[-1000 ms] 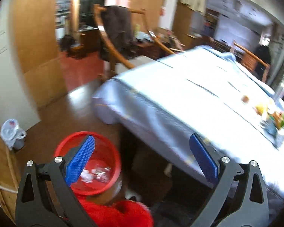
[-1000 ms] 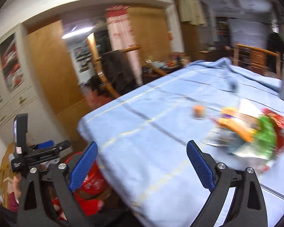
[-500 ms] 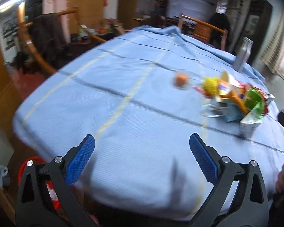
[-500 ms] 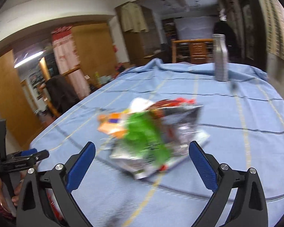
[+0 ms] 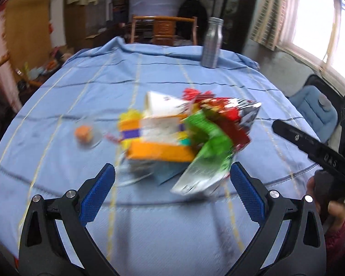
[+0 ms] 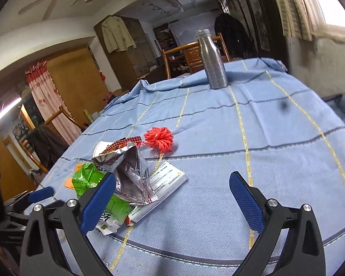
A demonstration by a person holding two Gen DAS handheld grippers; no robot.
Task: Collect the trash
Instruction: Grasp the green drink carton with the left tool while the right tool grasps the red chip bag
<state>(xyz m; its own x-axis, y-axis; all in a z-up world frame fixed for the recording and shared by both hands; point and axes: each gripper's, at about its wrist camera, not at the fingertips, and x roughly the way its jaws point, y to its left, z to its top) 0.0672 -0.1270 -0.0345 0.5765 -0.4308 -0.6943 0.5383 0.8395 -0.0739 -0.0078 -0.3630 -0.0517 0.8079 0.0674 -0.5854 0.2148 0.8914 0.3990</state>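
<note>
Trash [image 5: 186, 138] lies heaped in one loose pile near the middle of the table [image 6: 276, 161], on its blue checked cloth. I hold my left claw [image 5: 172, 191] low and level in front of the pile with its jaws wide apart and nothing between them, so the spread can take in a piece from the near side; the left view is blurred, so I can't pick out each piece there. From my right claw [image 6: 172, 197], also spread wide and empty, I see more clearly: a crumpled foil wrapper [image 6: 126, 174] on top of a green packet [image 6: 92, 184], and a white medicine box [image 6: 163, 184] under the foil. A red yarn pompom [image 6: 159, 139] sits just beyond the heap. The metal bottle [image 6: 212, 62] stands upright far back, well apart, and looks like no trash to me. I judge nothing is gripped yet; the foil on top seems the easiest first pick.
</note>
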